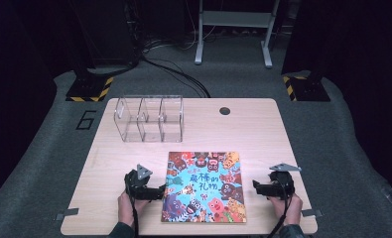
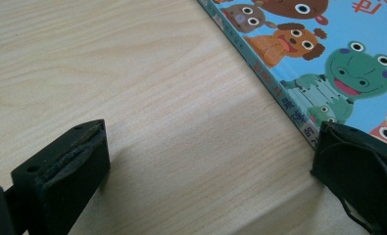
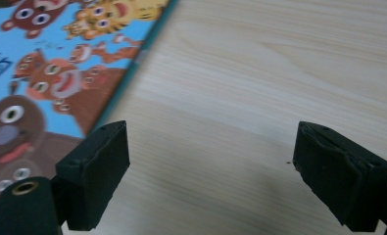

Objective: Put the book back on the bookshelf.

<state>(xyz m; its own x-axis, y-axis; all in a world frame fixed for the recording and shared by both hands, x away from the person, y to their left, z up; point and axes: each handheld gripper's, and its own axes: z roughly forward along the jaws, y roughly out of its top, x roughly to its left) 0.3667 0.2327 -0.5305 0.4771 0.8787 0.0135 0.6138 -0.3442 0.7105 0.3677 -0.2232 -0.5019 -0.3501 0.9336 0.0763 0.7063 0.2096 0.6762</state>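
Observation:
A picture book (image 1: 204,186) with cartoon animals on a blue cover lies flat on the wooden table (image 1: 109,163), near the front edge. My left gripper (image 1: 154,192) rests on the table at the book's left edge, open, its jaws wide apart. In the left gripper view the book's spine (image 2: 279,93) runs beside the right jaw, and bare wood lies between the fingertips (image 2: 210,156). My right gripper (image 1: 259,187) sits just right of the book, open too. The right gripper view shows the book's edge (image 3: 132,63) by the left jaw, with bare wood in the gap of the gripper (image 3: 210,147).
A clear acrylic organizer (image 1: 150,119) with three compartments stands at the table's back left. A round cable hole (image 1: 225,110) sits near the far edge. Beyond the table are a metal frame's legs (image 1: 233,29), floor cables and yellow-black striped bases (image 1: 89,89).

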